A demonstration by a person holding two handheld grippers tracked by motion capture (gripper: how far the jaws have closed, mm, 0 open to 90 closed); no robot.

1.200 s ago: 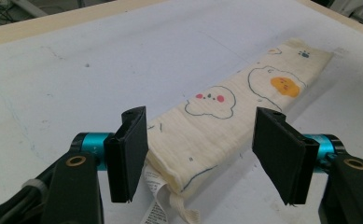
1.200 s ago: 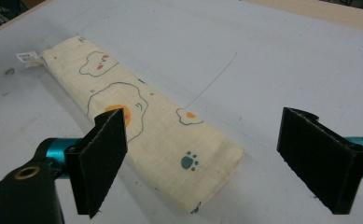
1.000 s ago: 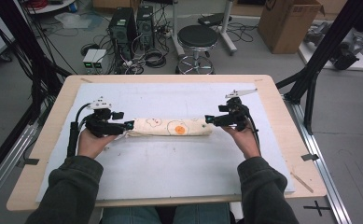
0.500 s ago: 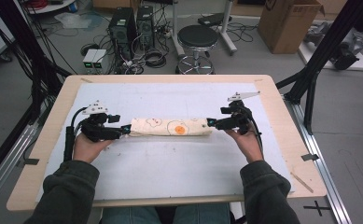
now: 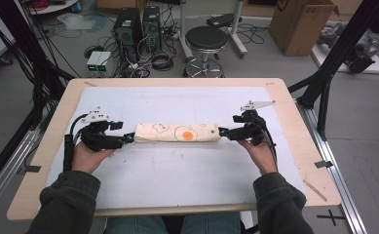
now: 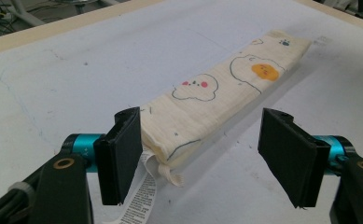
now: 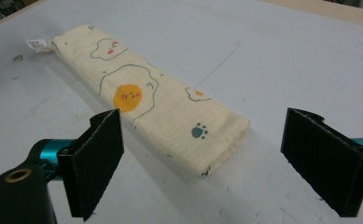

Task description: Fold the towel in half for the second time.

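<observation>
On the table [image 5: 294, 161], the folded cloth [image 5: 177, 132] lies between the left gripper [image 5: 127, 139] and right gripper [image 5: 222, 132], both spread apart, left having just been opening.

We are looking at a cream folded cloth [image 5: 177, 132] printed with a fried egg with an orange yolk, a white cloud-like face with pink cheeks, and a small blue paw print, all outlined in dark blue. We are seeing black pads [image 6: 123, 154] on teal fittings. The white mat [image 5: 177, 175] is covering a pale wooden table [image 5: 294, 112].
</observation>
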